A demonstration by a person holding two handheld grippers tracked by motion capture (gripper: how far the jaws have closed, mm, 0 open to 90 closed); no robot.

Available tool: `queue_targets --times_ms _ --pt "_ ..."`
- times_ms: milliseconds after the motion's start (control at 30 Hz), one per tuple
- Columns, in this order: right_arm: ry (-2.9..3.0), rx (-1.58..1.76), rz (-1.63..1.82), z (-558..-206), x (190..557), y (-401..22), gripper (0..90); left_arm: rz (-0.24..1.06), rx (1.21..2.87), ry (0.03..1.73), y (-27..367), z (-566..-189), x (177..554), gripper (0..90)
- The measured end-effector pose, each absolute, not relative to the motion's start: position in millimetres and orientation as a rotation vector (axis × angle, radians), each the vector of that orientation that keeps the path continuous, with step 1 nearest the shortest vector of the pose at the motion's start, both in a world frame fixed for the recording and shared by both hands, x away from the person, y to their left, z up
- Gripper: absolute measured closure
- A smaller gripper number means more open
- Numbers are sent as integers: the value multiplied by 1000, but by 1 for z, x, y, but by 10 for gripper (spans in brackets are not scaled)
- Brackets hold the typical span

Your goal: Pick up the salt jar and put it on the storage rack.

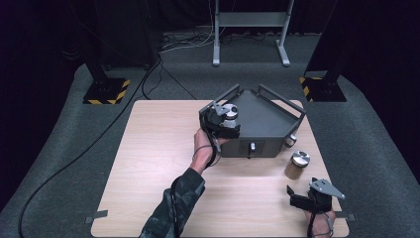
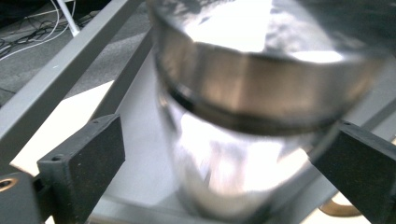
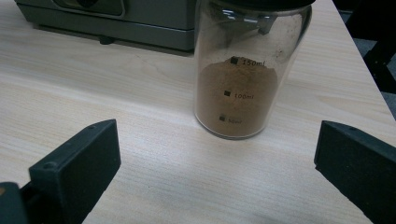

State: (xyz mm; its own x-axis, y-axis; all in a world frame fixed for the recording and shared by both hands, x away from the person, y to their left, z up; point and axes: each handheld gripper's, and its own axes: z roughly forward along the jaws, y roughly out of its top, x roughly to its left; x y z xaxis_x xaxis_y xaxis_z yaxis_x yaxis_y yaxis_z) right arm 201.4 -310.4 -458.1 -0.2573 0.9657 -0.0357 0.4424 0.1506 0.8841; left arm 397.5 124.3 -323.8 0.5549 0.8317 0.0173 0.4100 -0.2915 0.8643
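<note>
Blurred silver-lidded jar [image 2: 243, 116] between left hand-held gripper [image 2: 224, 163] jaws

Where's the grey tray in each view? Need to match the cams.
High view: the grey tray sits right of centre, at the table's far edge.
Left gripper view: the grey tray is seen close up, with its rails slanting down the left side.
Right gripper view: the grey tray shows its front wall across the top left.
Shared landmark: the light wooden table beneath it.

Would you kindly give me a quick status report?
Left gripper open around silver-lidded jar in grey tray. Right gripper open, facing brown-powder jar. Nothing between.
</note>
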Motion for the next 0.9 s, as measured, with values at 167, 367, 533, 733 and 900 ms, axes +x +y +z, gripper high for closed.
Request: queue_targets --times_ms 167,367,533,733,900 --pt "1789 1348 1049 -458 201 -310 0 609 1884 994 142 -327 377 2" --pt "1789 1350 1051 -458 201 -311 0 626 1875 1011 170 -340 344 2" --pt "1790 1351 1051 -458 201 -311 0 607 1916 1045 195 -362 320 4" --pt "1792 1353 1045 -458 202 -310 0 593 1939 1130 219 -400 288 5" --pt "1787 1356 1046 -458 202 -310 0 578 1962 1197 234 -429 266 5"
